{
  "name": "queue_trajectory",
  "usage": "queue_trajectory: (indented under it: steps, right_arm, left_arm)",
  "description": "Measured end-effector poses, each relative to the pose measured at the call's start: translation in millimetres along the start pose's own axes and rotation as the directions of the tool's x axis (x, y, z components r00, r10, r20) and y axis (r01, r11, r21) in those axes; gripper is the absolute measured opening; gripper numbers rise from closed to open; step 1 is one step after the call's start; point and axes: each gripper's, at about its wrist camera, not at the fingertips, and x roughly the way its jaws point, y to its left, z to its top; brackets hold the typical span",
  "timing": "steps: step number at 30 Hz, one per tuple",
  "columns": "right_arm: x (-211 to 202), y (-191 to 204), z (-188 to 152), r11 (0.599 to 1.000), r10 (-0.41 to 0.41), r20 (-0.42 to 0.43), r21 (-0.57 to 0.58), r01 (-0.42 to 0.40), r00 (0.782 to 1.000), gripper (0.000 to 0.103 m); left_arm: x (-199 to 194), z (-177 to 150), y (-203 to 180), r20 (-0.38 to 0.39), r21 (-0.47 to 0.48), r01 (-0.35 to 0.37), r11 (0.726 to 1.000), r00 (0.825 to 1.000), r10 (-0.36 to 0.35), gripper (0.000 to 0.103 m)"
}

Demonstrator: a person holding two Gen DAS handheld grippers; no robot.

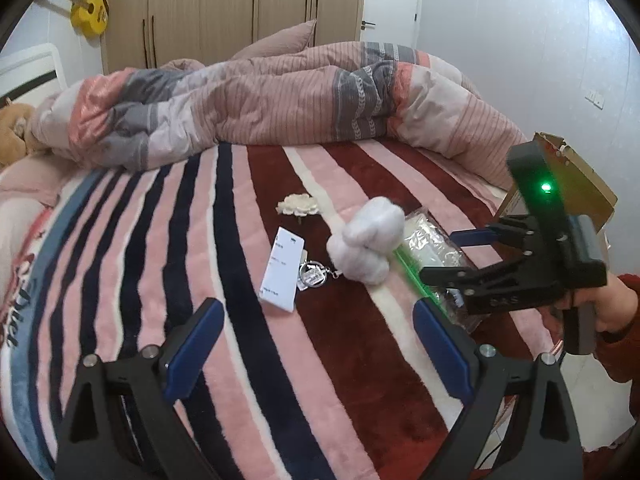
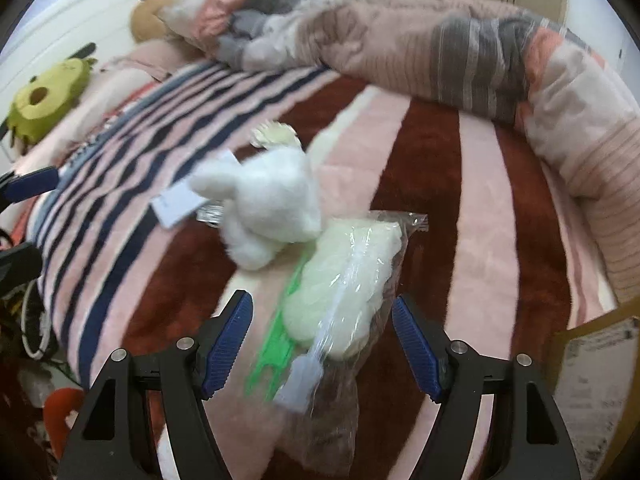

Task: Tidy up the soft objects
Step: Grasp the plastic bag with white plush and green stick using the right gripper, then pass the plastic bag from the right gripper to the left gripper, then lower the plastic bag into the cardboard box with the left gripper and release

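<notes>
A fluffy white plush toy (image 1: 366, 240), lumpy and cottony with a long ear-like lobe, is being taken as the landmark; it is lying on a thick fleece blanket (image 1: 168, 240) striped in pink, navy, cream and dark red. Far to its left, by the white headboard, a green avocado-shaped plush (image 2: 46, 98) and a tan plush (image 2: 150, 20) are being seen in the right wrist view. Just left of the toy a flat white paper tag (image 1: 281, 270) is lying, joined to it by a metal keyring (image 1: 314, 274) that is touching the toy's lower edge. Behind and slightly left of the toy, a small cream flower-shaped piece (image 1: 298, 205) is resting on the blanket. In front of the toy, the left gripper (image 1: 316, 344) is being held with its blue ribbed pads wide apart and nothing between them. Touching the toy's right side, a crinkled clear plastic bag (image 2: 352, 280) holding pale soft filling and green and lilac plastic pieces is lying flat. Over the bag's near end the right gripper (image 2: 322, 344) is being held by a hand (image 1: 608, 304) in a red sleeve, its jaws spread to either side of the bag without pressing it. Behind the toy a rumpled striped quilt (image 1: 280, 96) is being heaped, with wooden wardrobes (image 1: 224, 4), a yellow ukulele (image 1: 89, 12) and a white door (image 1: 394, 4) beyond. A cardboard box (image 1: 576, 176) is standing to the far right.
</notes>
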Motion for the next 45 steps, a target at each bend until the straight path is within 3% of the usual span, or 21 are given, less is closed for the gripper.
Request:
queue_trajectory:
  steps: [5,7,13,22,27,32,34,37,40,45]
  right_arm:
    - [21,-6,-2,1.000,-0.010,-0.051,-0.007,0.010,0.999,0.067]
    - [24,-7,-6,1.000,-0.005,-0.062,-0.012,0.005,0.998,0.051]
    - [11,-18,-16,1.000,0.016,-0.041,0.011,-0.015,0.999,0.031]
    - [-66,5,-25,0.994,0.089,0.116,-0.070,-0.081,0.989,0.030]
    - [-122,16,-30,0.974,0.206,0.222,-0.143,-0.177,0.953,0.030]
    - [-171,22,-35,0.949,0.278,0.314,-0.234,-0.209,0.908,0.029]
    - [-189,22,-39,0.946,0.280,0.348,-0.261,-0.195,0.895,0.029]
    - [-210,16,-44,0.945,0.274,0.383,-0.275,-0.174,0.882,0.029]
    - [-229,2,-48,0.948,0.258,0.409,-0.280,-0.149,0.876,0.029]
    - [-260,-27,-55,0.957,0.214,0.450,-0.275,-0.094,0.867,0.030]
  left_arm:
    - [13,-4,5,-0.009,-0.014,0.027,1.000,1.000,-0.027,0.094]
    - [16,-4,5,-0.008,-0.015,0.047,0.999,0.999,-0.047,0.094]
    - [19,1,-7,-0.009,-0.002,0.080,0.997,0.997,-0.080,0.094]
    - [-7,29,-52,0.042,0.038,0.163,0.986,0.985,-0.165,0.094]
    - [-23,48,-78,0.069,0.056,0.221,0.974,0.972,-0.225,0.094]
    - [-42,69,-109,0.101,0.062,0.324,0.944,0.939,-0.329,0.093]
    - [-49,76,-118,0.114,0.070,0.343,0.937,0.930,-0.350,0.075]
    - [-61,87,-137,0.118,0.100,0.375,0.922,0.915,-0.385,0.061]
    - [-71,97,-158,0.127,0.141,0.375,0.916,0.911,-0.393,0.052]
    - [-84,116,-197,0.161,0.211,0.348,0.913,0.909,-0.384,0.047]
